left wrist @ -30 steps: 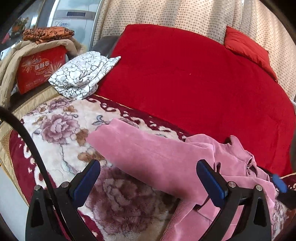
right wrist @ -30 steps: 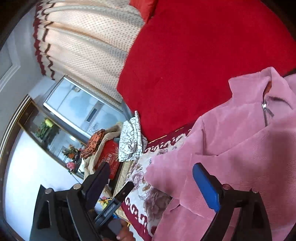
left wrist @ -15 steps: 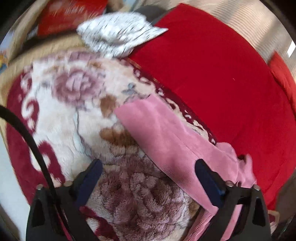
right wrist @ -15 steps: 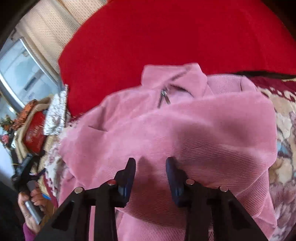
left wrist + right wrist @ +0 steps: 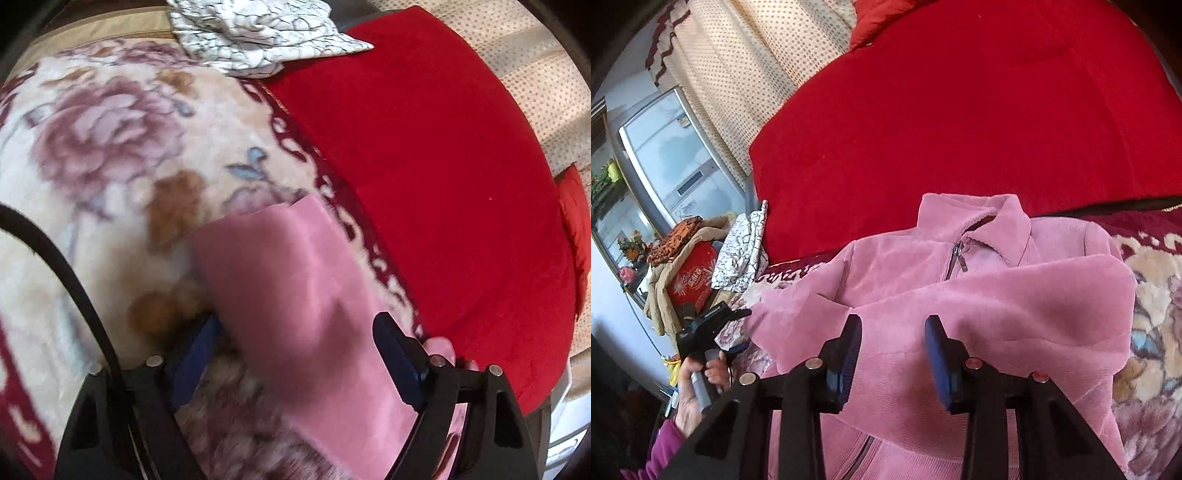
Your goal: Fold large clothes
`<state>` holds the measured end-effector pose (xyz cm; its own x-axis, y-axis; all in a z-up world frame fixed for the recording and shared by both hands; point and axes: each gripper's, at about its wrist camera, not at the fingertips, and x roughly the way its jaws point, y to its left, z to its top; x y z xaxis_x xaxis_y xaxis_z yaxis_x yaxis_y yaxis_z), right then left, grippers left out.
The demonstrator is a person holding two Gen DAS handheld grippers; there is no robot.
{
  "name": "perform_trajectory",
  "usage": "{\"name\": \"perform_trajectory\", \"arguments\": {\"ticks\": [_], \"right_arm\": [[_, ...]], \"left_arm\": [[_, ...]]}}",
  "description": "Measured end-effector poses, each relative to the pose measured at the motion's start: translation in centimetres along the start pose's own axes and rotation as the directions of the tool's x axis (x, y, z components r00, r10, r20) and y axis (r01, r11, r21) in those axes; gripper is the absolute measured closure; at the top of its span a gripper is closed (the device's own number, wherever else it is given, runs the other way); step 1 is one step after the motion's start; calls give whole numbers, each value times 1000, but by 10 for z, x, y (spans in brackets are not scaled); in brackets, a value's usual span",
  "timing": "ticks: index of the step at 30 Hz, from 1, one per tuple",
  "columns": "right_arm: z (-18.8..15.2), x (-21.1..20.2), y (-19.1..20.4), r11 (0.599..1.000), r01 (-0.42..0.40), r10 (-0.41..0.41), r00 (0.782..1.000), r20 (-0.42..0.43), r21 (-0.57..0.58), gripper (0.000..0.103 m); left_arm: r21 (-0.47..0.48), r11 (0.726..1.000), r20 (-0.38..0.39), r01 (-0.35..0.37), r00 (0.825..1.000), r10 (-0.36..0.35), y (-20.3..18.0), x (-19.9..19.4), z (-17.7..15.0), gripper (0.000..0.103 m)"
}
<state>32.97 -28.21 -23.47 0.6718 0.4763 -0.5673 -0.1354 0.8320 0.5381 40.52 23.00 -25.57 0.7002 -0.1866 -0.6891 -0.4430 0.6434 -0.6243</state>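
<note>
My left gripper [image 5: 295,354] hangs low over the bed, its blue-padded fingers [image 5: 397,360] spread wide, one on either side of the pink sleeve [image 5: 288,280]. The sleeve runs up between them across the floral blanket [image 5: 110,155]; the picture is smeared with blur here, so I cannot tell whether either pad touches the cloth, but nothing is pinched. Beyond the sleeve's cuff end lies the red cover [image 5: 424,177], and at the far edge a white cloth with black crackle lines [image 5: 258,33] sits bunched, partly on the blanket and partly on the red.

My right gripper [image 5: 892,350] hovers over the body of the pink jacket [image 5: 960,295]. Its fingers [image 5: 849,354] stand part-way apart, released, with pink corduroy showing in the gap between them and no fold caught. The jacket lies front up on the blanket, collar [image 5: 979,218] toward the red cover [image 5: 960,110], zipper pull [image 5: 958,254] just below the collar. One sleeve is laid across the chest from the right (a broad flap covering the front below the zipper pull).

Off to the left in this view I see my own left hand [image 5: 701,373] on the other gripper's handle, near the jacket's outstretched sleeve end. Behind it stand a red box [image 5: 690,280] draped with tan cloth and the dotted curtain [image 5: 738,74].
</note>
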Motion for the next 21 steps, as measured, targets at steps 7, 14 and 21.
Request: {"name": "perform_trajectory", "arguments": {"ticks": [7, 14, 21], "right_arm": [[4, -4, -13, 999, 36, -37, 999, 16, 25, 63], [9, -29, -30, 995, 57, -64, 994, 86, 78, 63], [11, -69, -57, 985, 63, -90, 981, 172, 158, 63]], "left_arm": [[22, 998, 34, 55, 998, -55, -11, -1, 15, 95], [366, 930, 280, 40, 948, -151, -121, -121, -12, 96], [716, 697, 359, 36, 837, -413, -230, -246, -121, 96]]}}
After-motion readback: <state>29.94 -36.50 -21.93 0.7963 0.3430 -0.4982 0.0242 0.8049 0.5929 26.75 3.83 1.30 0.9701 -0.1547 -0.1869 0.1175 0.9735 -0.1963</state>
